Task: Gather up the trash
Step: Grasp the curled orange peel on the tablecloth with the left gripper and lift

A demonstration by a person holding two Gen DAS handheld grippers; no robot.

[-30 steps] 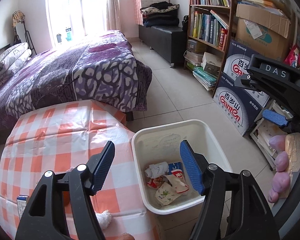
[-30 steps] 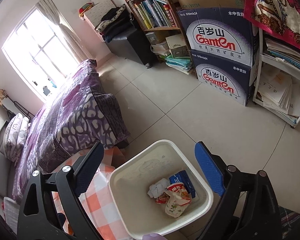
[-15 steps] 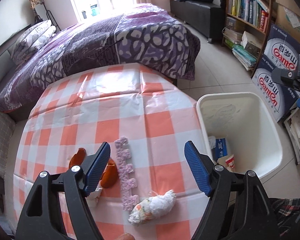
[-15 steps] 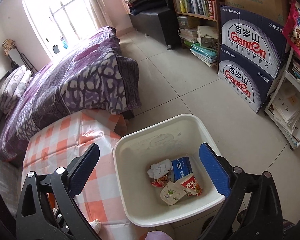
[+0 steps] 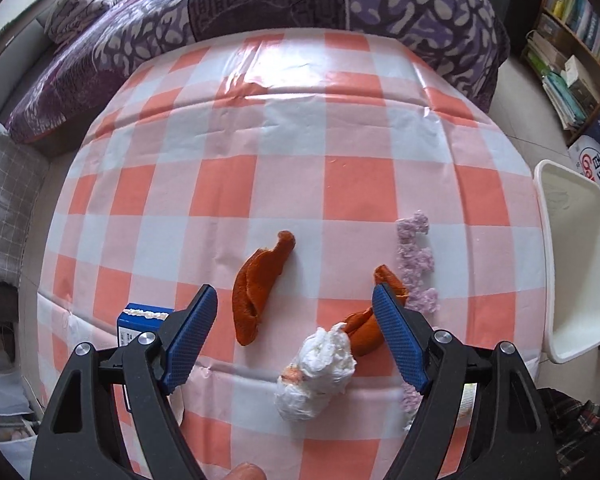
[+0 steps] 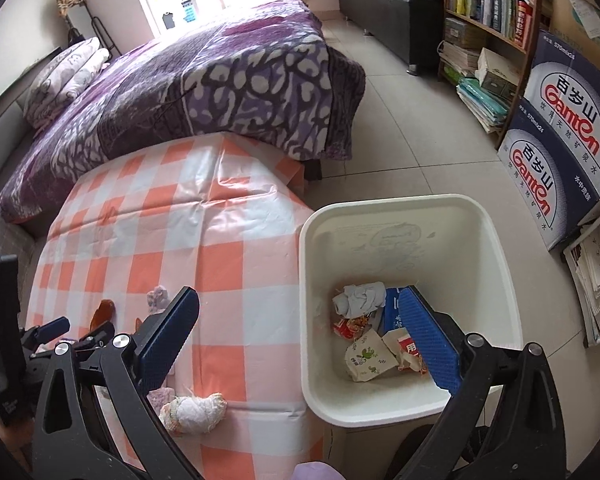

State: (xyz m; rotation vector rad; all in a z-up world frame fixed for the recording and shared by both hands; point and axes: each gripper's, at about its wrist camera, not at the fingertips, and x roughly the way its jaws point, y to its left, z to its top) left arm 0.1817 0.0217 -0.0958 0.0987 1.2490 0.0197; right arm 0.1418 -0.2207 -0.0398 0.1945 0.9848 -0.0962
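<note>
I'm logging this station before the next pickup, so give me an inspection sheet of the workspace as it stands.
Surface: table under orange checked cloth, creased.
Job's things: white tissue wad, two orange peels and a lilac crochet strip lie on the cloth; white bin beside the table holds wrappers.
Clutter: blue box at the table's near edge.
Grippers: left gripper open above the wad, jaws just widened; right gripper open, empty, over the bin's edge.
Cables: nothing seen.
Surroundings: bed, bookshelf, water cartons.
</note>
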